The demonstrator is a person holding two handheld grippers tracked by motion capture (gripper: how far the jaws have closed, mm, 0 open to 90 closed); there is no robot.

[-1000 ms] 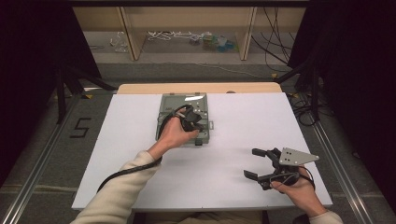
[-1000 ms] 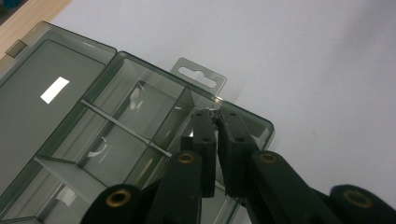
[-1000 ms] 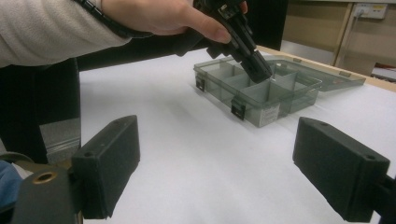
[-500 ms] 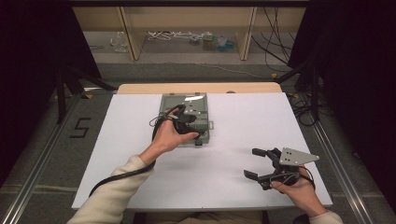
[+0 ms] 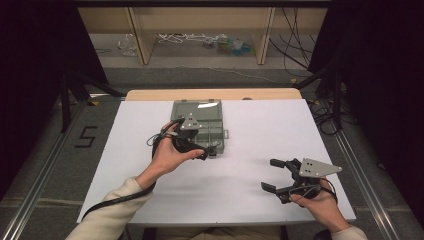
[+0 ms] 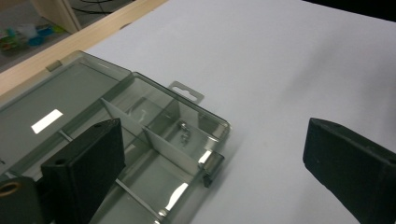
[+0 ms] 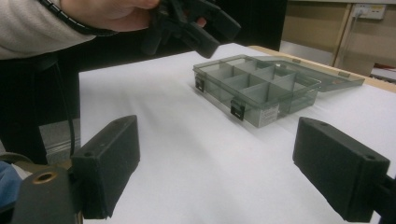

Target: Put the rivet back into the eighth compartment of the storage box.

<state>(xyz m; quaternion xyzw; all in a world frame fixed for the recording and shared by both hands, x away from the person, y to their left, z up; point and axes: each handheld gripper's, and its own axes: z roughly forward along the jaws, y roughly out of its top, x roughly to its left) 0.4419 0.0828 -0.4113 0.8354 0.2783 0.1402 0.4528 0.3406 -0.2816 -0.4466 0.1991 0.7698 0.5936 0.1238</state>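
Left gripper (image 5: 207,151) just opened wide, empty, above open translucent grey plastic compartment box (image 5: 200,127) on white table (image 5: 250,145), right gripper (image 5: 272,181) wide open, empty, well apart.

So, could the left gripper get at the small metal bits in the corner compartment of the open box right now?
Probably yes. The left gripper has just been opening, with nothing between its jaws. The organiser box has its lid laid back, so the small metal bits lie uncovered.

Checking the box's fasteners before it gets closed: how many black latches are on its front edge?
2. Both sit on the front wall of the open box in the right gripper view: one latch near the left corner, the other latch further right.
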